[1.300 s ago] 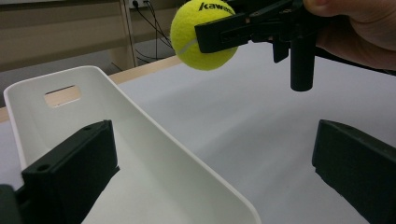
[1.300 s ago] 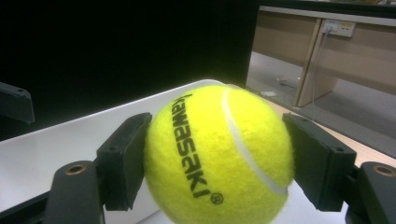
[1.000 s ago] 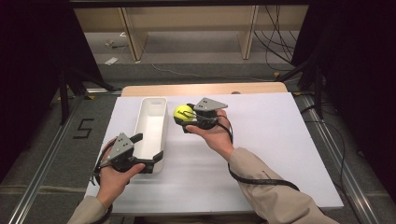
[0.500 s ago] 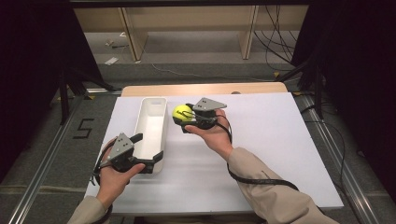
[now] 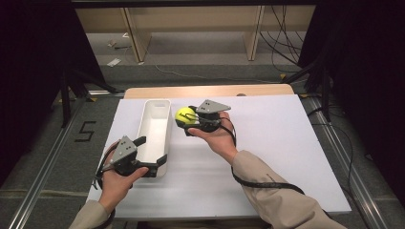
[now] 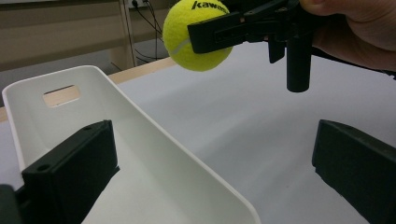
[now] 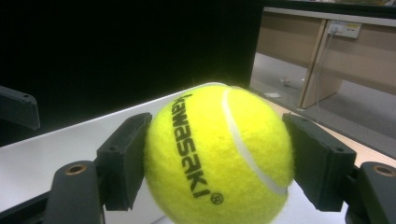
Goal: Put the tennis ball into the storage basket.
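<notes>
As the high view looks down on the white table (image 5: 267, 157), the right gripper (image 5: 187, 120) holds a yellow tennis ball (image 5: 184, 114) just beside the far end of a long white bin (image 5: 165, 125), seemingly lifted off the table, though that angle leaves it unsure, while the left gripper (image 5: 154, 155) sits at the bin's near end with one jaw inside and one outside its right wall. In the left gripper view, its jaws stand spread, straddling that wall (image 6: 187, 163), and the ball (image 6: 196, 49) hangs beyond, clear of the table, pinched by the other gripper. In the right gripper view, both jaws press the ball's (image 7: 219, 154) sides, its black lettering facing the camera.
</notes>
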Demonstrator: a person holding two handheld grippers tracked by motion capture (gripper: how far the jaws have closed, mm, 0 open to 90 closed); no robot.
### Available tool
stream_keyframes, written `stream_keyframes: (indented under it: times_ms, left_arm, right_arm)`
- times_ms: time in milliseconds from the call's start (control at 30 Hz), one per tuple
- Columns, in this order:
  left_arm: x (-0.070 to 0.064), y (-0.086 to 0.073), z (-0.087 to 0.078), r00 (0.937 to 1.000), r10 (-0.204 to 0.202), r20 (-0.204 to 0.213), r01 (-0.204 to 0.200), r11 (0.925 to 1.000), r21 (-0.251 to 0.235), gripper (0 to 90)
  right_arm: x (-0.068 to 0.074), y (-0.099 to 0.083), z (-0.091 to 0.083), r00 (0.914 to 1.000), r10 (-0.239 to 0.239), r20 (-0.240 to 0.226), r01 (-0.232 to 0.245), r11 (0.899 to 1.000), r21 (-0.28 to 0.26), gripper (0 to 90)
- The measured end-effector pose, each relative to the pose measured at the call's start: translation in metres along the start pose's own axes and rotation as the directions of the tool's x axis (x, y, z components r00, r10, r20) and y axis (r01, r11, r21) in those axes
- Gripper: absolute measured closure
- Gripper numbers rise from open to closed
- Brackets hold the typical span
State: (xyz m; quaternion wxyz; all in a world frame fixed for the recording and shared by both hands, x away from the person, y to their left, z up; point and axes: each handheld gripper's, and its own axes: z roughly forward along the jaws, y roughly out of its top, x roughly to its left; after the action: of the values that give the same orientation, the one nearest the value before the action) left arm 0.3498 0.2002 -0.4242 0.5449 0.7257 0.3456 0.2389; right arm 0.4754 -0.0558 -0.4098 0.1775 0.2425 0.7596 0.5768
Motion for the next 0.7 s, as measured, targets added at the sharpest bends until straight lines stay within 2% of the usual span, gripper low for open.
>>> stream_keyframes:
  times_ms: [700]
  left_arm:
    - [0.0001,-0.0001,-0.0001,1.0000,0.001,0.001,-0.001,1.0000,-0.001,0.0]
  right_arm:
    - [0.0030,0.0017,0.0041,1.0000,-0.001,-0.008,0.001,1.000,-0.003,27.8]
